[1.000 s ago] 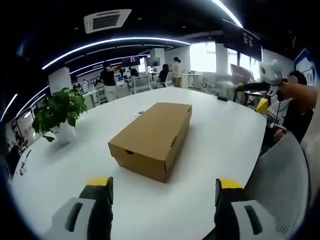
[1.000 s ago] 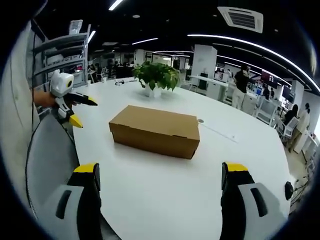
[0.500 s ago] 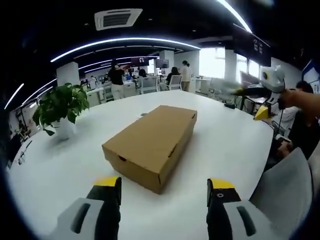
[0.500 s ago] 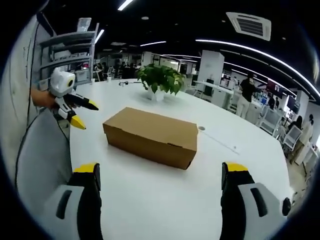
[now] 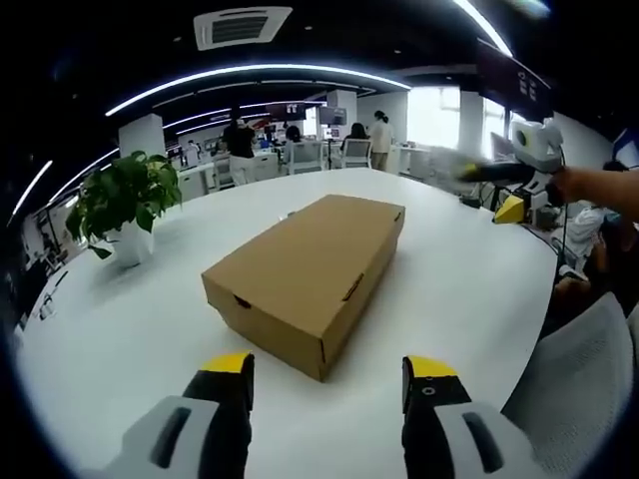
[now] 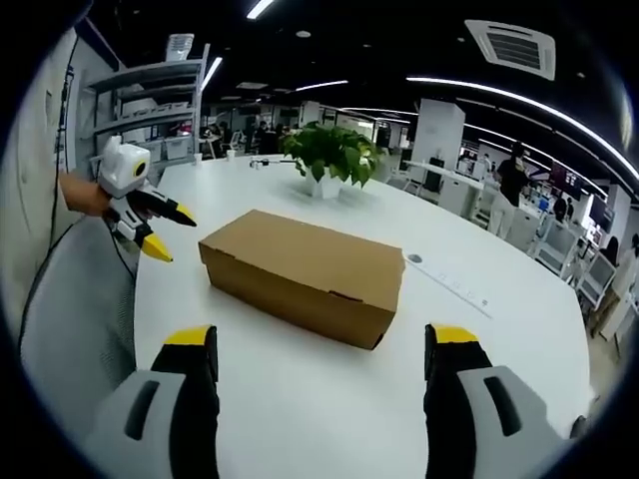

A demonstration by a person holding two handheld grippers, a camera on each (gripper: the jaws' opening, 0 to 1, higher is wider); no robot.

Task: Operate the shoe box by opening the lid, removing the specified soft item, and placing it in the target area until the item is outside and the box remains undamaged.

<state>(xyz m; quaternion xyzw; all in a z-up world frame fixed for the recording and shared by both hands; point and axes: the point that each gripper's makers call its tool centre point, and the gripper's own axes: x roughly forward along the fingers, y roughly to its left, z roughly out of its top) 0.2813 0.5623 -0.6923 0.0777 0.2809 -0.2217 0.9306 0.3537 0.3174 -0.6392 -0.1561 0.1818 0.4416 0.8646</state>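
Box: the brown shoe box (image 5: pixel 310 274) (image 6: pixel 305 274) sits near the middle of the white desk (image 5: pixel 120 339) (image 6: pixel 300 419). Its lid is shut. No soft item can be seen.
Left claw: the left gripper (image 5: pixel 327 374) hangs over the desk edge closest to the person, jaws wide apart and holding nothing. In the right gripper view it (image 6: pixel 160 232) is off to the left, above the desk's left edge, well apart from the box.
Right claw: the right gripper (image 6: pixel 318 344) is released too, jaws wide apart and holding nothing.
Room to move: bare white desk lies all around the box. A plant in a white pot (image 5: pixel 122 205) (image 6: pixel 331 155) stands near the far edge, well apart from the box.
Change: the box looks bigger in both views than before, and both pairs of jaws stand a bit closer together.
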